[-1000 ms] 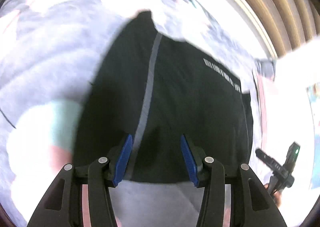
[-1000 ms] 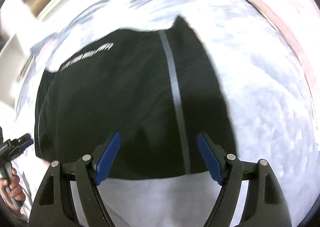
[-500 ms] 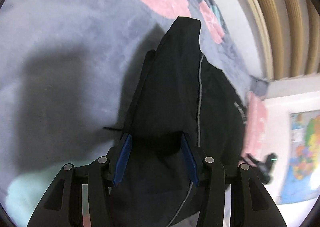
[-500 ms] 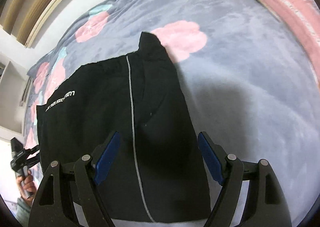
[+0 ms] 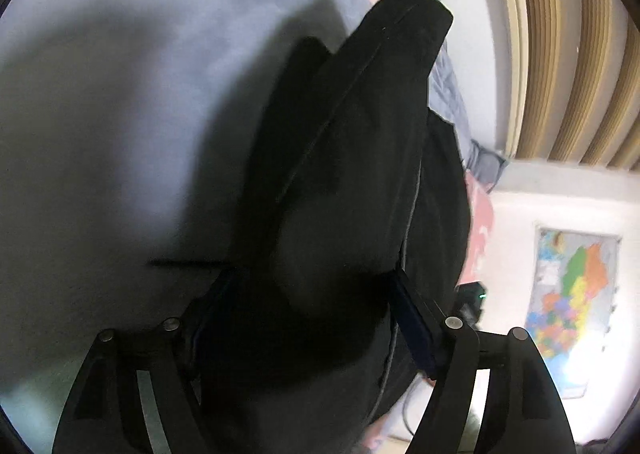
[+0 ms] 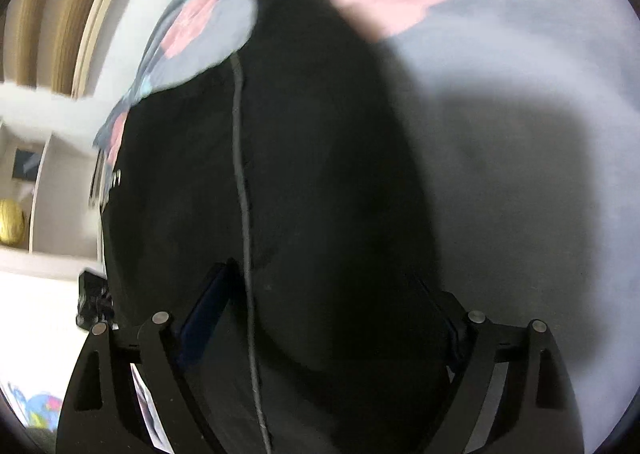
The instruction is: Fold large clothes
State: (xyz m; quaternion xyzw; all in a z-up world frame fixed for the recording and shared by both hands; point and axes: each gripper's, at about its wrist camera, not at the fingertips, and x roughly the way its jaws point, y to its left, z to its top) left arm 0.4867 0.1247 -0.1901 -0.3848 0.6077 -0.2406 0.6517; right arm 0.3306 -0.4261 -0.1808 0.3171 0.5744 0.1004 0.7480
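Observation:
A black garment with a thin grey stripe lies folded on a grey blanket printed with pink flowers. My left gripper is low over the garment's near end. Its jaws are opening, and a bulge of black cloth sits between the blue pads. My right gripper hovers close over the same garment, open wide, the cloth spanning the gap between its fingers. White lettering shows at the garment's left edge in the right wrist view.
Bare blanket lies to the right of the garment. A wooden slatted wall and a coloured map stand beyond the bed. A shelf with a golden object is at the left.
Both grippers have come down close onto the garment, which now fills each view. The left jaws, narrow around a cloth fold half a second ago, now stand wider.

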